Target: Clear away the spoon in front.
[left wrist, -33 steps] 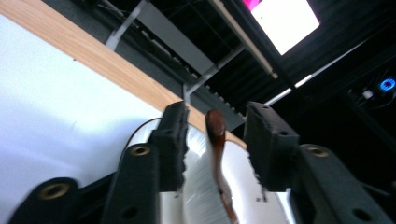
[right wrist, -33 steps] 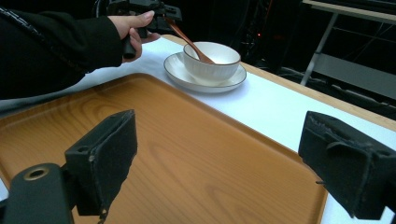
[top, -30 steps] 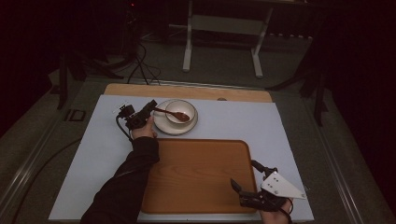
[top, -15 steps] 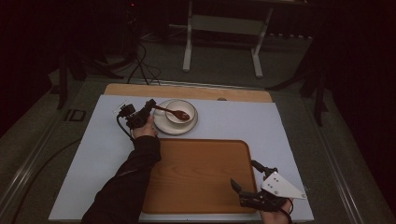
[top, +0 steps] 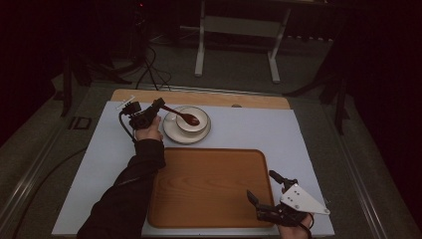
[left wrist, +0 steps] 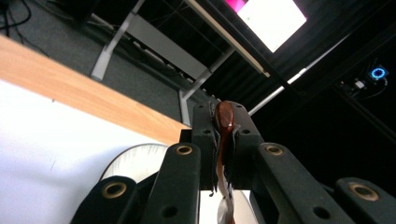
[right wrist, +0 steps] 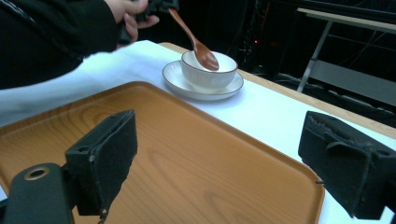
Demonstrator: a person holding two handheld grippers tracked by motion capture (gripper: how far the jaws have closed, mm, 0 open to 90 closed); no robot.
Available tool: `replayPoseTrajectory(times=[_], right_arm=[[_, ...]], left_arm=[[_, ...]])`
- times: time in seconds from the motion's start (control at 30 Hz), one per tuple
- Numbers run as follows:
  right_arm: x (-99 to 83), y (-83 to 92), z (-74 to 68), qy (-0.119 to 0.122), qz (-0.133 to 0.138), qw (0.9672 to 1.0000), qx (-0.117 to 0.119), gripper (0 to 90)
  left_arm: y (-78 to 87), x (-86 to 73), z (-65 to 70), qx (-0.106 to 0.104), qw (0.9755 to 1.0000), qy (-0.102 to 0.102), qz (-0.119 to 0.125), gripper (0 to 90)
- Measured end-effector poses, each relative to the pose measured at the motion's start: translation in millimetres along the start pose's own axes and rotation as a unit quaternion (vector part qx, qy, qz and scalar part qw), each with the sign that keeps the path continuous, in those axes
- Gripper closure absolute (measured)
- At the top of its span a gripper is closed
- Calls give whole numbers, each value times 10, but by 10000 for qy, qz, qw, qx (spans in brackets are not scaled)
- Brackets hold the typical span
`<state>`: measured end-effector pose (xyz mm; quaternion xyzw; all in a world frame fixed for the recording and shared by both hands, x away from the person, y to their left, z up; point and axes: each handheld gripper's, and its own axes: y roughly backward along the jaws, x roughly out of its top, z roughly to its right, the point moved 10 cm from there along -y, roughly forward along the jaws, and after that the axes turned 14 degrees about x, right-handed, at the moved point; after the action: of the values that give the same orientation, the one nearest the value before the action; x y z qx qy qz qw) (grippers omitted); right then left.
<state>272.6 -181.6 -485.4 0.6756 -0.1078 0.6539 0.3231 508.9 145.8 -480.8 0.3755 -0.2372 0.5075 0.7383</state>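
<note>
My left gripper (top: 160, 104) is shut on the handle of a brown wooden spoon (top: 185, 117), held at the far left of the table. The spoon slants down and its head hangs over a white bowl (top: 201, 115) that stands on a white saucer (top: 171, 133). In the left gripper view the spoon (left wrist: 224, 119) is pinched between the jaws of the left gripper (left wrist: 224, 140). My right gripper (top: 261, 184) stands open over the near right corner of a wooden tray (top: 209, 184). The right gripper view shows its pads (right wrist: 112, 158) wide apart above the bare tray (right wrist: 187, 154), with the bowl (right wrist: 205, 74) and spoon (right wrist: 198, 44) beyond.
A white sheet (top: 109, 149) covers the table, and a wooden strip (top: 249, 99) runs along its far edge. Behind the table a metal stand (top: 234, 45) and cables (top: 149, 69) are on the dark floor. The person's dark sleeve (top: 134, 184) lies along the tray's left side.
The spoon's head has shifted slightly over the bowl. The right gripper has stayed where it was.
</note>
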Motion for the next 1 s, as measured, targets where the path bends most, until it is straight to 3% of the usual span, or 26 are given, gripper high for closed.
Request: replayPoseTrajectory(times=[0.1, 0.23, 0.5, 0.7, 0.8, 0.87, 0.93, 1.0], right_arm=[[-5, -7, 0, -20, -9, 10000, 11, 117], [-5, -11, -4, -6, -14, 10000, 20, 117], [0, -15, -10, 14, -16, 10000, 30, 117], [-6, -21, -12, -9, -27, 10000, 39, 117], [-7, -24, -17, -5, -30, 10000, 47, 117], [-3, -23, -18, 12, -19, 10000, 44, 117], [-1, -24, -17, 16, -14, 10000, 40, 117], [-3, -27, -22, 10, -24, 10000, 59, 117]], left_arm=[[69, 82, 56, -129, 9999, -111, -21, 837], [156, 161, 143, -298, 9987, -409, -105, 837], [371, 350, 290, -649, 9939, -852, -268, 838], [517, 415, 386, -944, 9874, -1190, -438, 838], [582, 411, 426, -1137, 9834, -1280, -606, 838], [628, 399, 459, -1206, 9794, -1463, -701, 838], [681, 407, 489, -1356, 9758, -1515, -804, 838], [734, 433, 497, -1390, 9737, -1618, -802, 837]])
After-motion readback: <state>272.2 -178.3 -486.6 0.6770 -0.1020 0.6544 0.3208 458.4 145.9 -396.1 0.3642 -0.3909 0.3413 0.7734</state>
